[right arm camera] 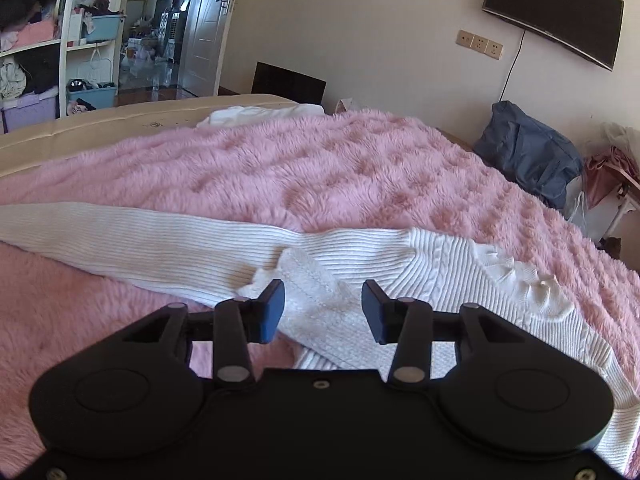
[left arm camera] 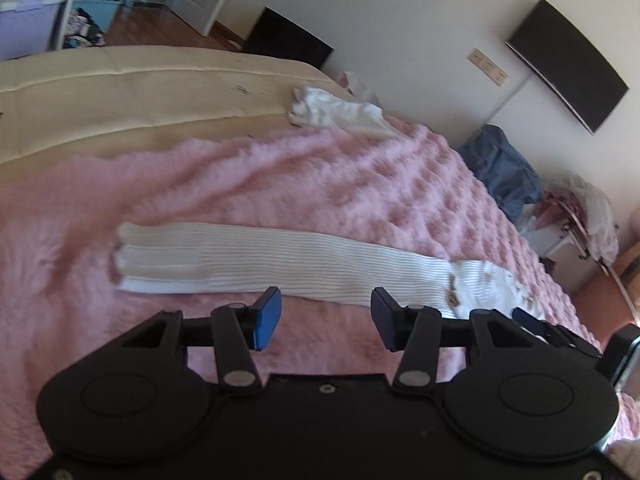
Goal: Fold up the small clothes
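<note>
The white ribbed sweater (right arm camera: 224, 248) lies stretched flat on the pink fluffy blanket (right arm camera: 320, 168) of the bed, already narrowed into a long strip. Its straight ribbed part runs away to the left, and its thicker cable-knit part (right arm camera: 500, 276) lies to the right. A small folded flap (right arm camera: 308, 288) of the knit sits on top of the body.

In my judgement the main risk is that the strip opens again. The layers are only laid one on another, so if one pair of tongs pinches only the top layer, the lower layers may stay on the blanket and the fold may come out crooked. The long pile of the blanket can also be caught together with the knit. The left wrist view is a little blurred, which suggests motion, so a hasty grasp there may miss the edge.

The right tongs (right arm camera: 323, 308) are spread, with nothing between them; the flap lies directly ahead of them, in the gap and a little lower. The left tongs (left arm camera: 326, 318) are also spread and empty; the near long edge of the sweater (left arm camera: 248, 268) passes just beyond their tips, apart from them.

Farther ahead, a second white garment (left arm camera: 340, 112) lies crumpled near the far edge of the blanket
</note>
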A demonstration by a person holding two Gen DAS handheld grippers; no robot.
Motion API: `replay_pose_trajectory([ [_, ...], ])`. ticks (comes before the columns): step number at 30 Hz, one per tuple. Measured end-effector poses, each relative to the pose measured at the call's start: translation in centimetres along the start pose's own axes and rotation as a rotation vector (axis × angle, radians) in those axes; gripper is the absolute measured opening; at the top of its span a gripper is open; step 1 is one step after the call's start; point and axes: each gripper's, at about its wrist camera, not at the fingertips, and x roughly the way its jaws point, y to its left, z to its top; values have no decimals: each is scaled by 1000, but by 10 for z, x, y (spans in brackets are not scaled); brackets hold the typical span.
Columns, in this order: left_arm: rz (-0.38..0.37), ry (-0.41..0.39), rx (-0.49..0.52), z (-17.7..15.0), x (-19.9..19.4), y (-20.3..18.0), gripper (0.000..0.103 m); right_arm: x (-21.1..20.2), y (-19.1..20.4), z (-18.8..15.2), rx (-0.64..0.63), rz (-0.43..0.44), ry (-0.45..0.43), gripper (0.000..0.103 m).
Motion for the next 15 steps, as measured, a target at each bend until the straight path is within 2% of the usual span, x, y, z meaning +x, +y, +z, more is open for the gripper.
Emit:
replay_pose_trajectory([
  [4, 116, -34, -96, -8, -8, 34, 49, -9, 19, 4, 18, 28, 7, 44],
  [9, 110, -40, -198, -9, -3, 59, 49, -18, 30, 22, 89, 72, 38, 44],
  [12, 124, -46, -222, -6, 7, 63, 48, -21, 33, 35, 125, 88, 43, 44],
  [15, 162, -12, -267, -2, 22, 66, 48, -19, 31, 45, 150, 93, 46, 45],
])
